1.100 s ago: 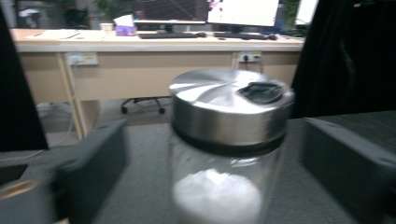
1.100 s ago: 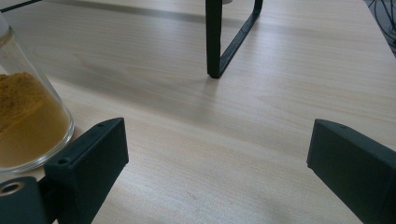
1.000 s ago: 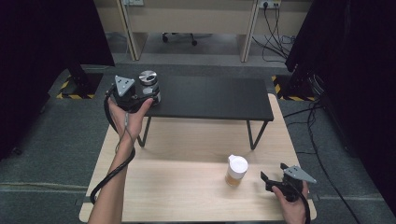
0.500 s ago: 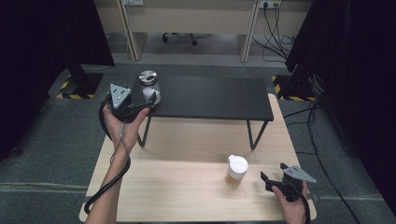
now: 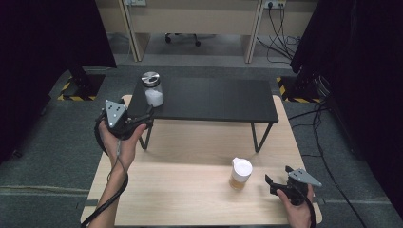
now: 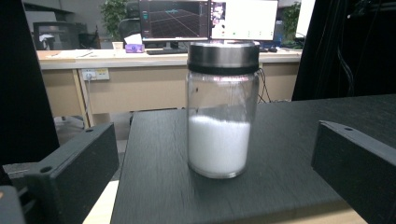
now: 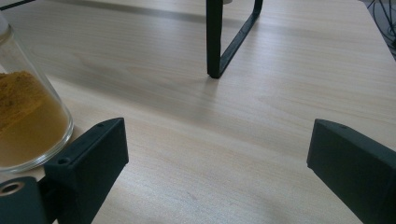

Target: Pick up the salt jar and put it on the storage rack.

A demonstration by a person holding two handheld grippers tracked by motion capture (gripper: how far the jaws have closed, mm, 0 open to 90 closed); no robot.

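Note:
A glass jar (image 5: 152,90) with a silver lid and white powder stands upright on the left end of the black shelf (image 5: 214,99). My left gripper (image 5: 142,118) hovers just in front of and below that corner, open. In the left gripper view the jar (image 6: 222,112) stands beyond the two spread jaws of the left gripper (image 6: 215,161), untouched. A second jar (image 5: 240,174), white-lidded with orange-yellow powder, stands on the wooden table. My right gripper (image 5: 277,176) rests to its right, open. In the right gripper view this jar (image 7: 25,126) sits outside the left jaw of the right gripper (image 7: 217,154).
The black shelf stands on thin metal legs (image 7: 215,39) over the far half of the wooden table (image 5: 190,190). Cables trail from both grippers. Beyond the table are a desk, monitors (image 6: 208,18) and black curtains.
My left gripper has drawn back from the silver-lidded jar, toward the person and downward. The jar has stayed on the shelf. The right gripper has not moved.

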